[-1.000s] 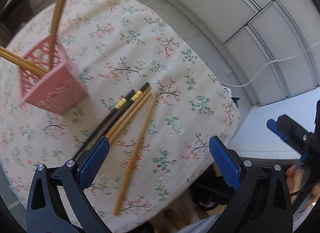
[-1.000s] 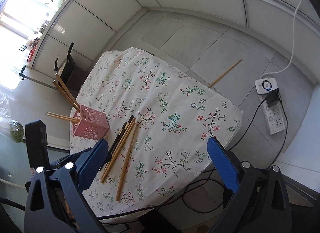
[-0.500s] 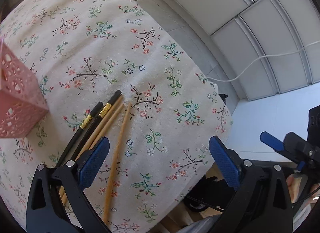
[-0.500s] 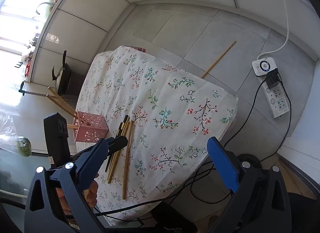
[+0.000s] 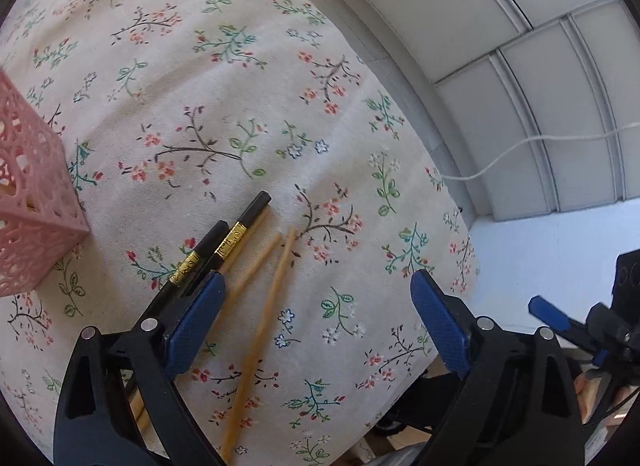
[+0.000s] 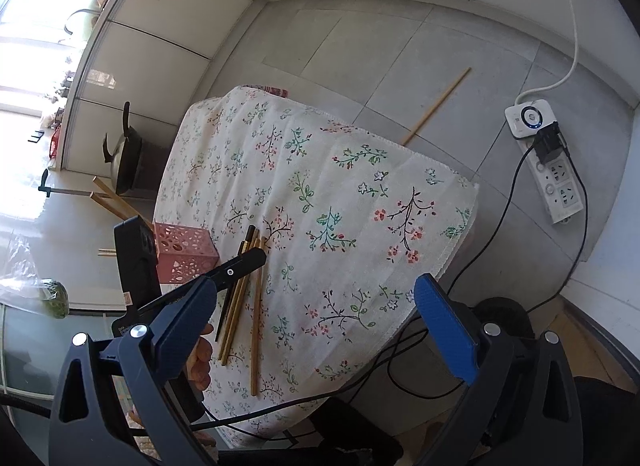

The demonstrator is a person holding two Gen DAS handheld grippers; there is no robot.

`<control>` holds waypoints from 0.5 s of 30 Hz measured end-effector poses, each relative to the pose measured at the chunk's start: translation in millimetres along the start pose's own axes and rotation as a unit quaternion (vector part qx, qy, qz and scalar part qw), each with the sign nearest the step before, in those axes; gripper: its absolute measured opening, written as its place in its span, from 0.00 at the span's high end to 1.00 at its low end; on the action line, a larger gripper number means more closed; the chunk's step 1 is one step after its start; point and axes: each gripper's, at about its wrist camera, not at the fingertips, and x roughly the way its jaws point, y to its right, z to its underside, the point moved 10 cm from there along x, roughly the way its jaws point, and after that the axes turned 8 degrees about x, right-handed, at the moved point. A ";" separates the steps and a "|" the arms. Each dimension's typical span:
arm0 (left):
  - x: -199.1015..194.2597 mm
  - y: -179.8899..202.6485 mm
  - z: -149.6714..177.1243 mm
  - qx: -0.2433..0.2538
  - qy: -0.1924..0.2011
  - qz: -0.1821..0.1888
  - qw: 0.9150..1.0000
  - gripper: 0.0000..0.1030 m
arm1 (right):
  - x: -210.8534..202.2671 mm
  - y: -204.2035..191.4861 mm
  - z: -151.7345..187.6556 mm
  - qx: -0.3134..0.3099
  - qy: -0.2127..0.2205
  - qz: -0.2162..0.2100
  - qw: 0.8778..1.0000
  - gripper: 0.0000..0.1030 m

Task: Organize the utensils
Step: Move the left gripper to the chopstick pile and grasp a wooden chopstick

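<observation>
**Closing in on the loose chopsticks**

Dropping toward the table, we bring our left gripper (image 5: 312, 314) much nearer the flowered cloth (image 5: 240, 113) than it was a second ago: the pink perforated plastic holder (image 5: 28, 193), then well inside the left wrist view with chopsticks standing in it, now sits cut off at the left edge. The jaws are wide but starting to close, and nothing is pressed between the pads yet. The single pale bamboo chopstick (image 5: 264, 330) lies on the cloth in the gap between the blue pads, apart from both. Just beside it, under and past the left pad, lie two more bamboo sticks (image 5: 256, 262) and the pair of black chopsticks with gold bands (image 5: 224, 246), bunched together and pointing away from us.

Our right gripper (image 6: 316, 330) hangs above the near corner of the table with its jaws spread and nothing in them. In its view the left tool reaches over the bundle, and a stray bamboo chopstick (image 6: 436, 105) lies on the grey floor tiles beyond the table.

We judge that the pick is about to start. The lone chopstick is the easiest target, being clear of the others. The bundle risks a double grab, and thin sticks flat on soft cloth may roll from the pads.
</observation>
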 end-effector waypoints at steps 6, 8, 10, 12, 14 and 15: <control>2.0 -11.8 10.9 -0.009 -0.020 -0.040 0.999 0.39 | 0.8 1.4 -1.3 0.003 -0.002 0.000 1.000 0.07; -1.8 -15.4 10.6 -0.024 -0.015 -0.034 0.999 0.49 | -0.2 1.9 -2.2 0.004 0.001 0.000 1.000 0.07; -4.5 -20.4 10.7 -0.048 -0.011 -0.013 0.999 0.53 | -0.6 1.3 -2.1 0.003 0.001 0.000 1.000 0.07; -6.9 -27.9 11.5 -0.058 -0.008 -0.022 0.998 0.59 | -0.4 1.9 -1.3 0.003 -0.001 -0.001 1.000 0.07; -7.9 -31.4 11.7 -0.053 -0.007 -0.044 0.998 0.65 | -0.3 2.0 -1.4 0.003 -0.001 -0.001 1.000 0.07; -8.7 -32.3 10.9 -0.047 -0.006 -0.056 0.997 0.69 | -0.4 1.9 -1.6 0.003 0.000 -0.001 1.000 0.07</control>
